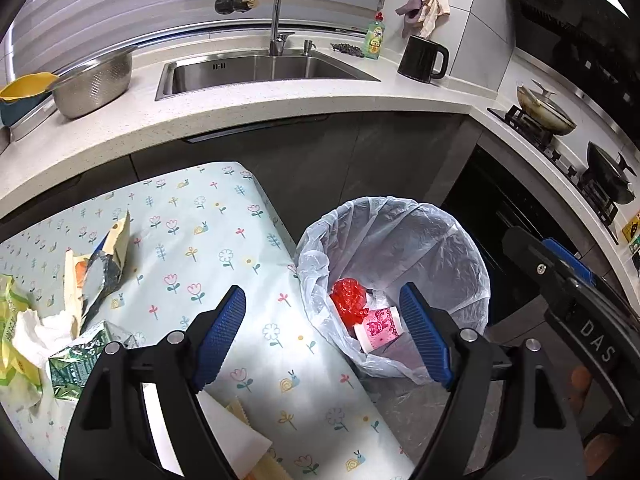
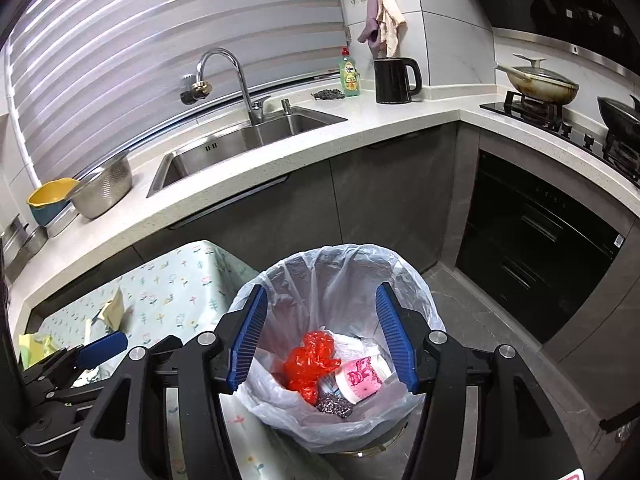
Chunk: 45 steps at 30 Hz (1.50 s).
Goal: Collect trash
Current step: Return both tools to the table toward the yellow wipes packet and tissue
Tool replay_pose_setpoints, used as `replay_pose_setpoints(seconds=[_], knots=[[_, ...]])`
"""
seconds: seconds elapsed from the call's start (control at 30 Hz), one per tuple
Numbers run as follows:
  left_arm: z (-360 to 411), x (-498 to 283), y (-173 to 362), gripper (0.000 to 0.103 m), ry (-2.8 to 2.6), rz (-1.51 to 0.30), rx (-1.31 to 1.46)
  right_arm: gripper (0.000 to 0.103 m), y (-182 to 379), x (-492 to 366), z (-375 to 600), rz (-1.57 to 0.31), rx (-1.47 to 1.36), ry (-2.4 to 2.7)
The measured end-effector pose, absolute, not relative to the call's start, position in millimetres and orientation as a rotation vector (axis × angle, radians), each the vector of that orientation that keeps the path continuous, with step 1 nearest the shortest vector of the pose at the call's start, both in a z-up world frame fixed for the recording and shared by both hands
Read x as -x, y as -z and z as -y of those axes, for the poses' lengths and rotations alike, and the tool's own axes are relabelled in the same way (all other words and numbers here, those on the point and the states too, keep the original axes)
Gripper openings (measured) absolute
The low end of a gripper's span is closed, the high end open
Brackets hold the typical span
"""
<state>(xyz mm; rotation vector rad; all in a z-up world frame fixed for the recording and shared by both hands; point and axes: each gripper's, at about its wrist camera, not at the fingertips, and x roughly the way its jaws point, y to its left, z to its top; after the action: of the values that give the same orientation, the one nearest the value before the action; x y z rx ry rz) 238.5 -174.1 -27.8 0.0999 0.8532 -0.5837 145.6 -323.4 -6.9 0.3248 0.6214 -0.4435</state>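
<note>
A bin lined with a clear plastic bag (image 1: 400, 236) (image 2: 340, 280) stands on the floor beside a table with a flowered cloth (image 1: 224, 240). Inside the bin lie a crumpled red wrapper (image 1: 350, 300) (image 2: 308, 360), a pink paper cup (image 1: 378, 328) (image 2: 362, 378) and a dark glittery scrap (image 2: 334, 404). My left gripper (image 1: 324, 334) is open and empty, straddling the table edge and the bin. Above the bin my right gripper (image 2: 322, 338) hangs open with nothing between its fingers. On the table's left lie a torn foil packet (image 1: 100, 268), white tissue (image 1: 40, 336), a green carton (image 1: 80, 360) and yellow wrappers (image 1: 12, 344).
Behind runs a white counter (image 1: 280, 108) with a sink (image 1: 260, 70), a metal colander (image 1: 94, 80), a soap bottle (image 1: 374, 38) and a black kettle (image 1: 424, 58). A hob with pans (image 1: 548, 112) and a dark oven (image 2: 540, 248) stand on the right.
</note>
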Motion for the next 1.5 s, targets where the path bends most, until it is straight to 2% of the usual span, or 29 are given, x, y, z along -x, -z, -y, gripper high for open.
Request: replay_pose_setpoints(seconds=[0.37,0.77,1.5], knots=[[130,-229,9,0.075,0.536,-0.822,-0.074,0.061,-19,-135,283,-0.594,-0.293,0.395],[54,-222,-8,0.075,0.431,-0.795,-0.025,0.061,-38,-133,218,-0.586,-0.251,0.299],[-102,-227,22,0.075,0.181,-0.837,0.029,0.061,-11,-157,100,-0.675,-0.197,0.121]])
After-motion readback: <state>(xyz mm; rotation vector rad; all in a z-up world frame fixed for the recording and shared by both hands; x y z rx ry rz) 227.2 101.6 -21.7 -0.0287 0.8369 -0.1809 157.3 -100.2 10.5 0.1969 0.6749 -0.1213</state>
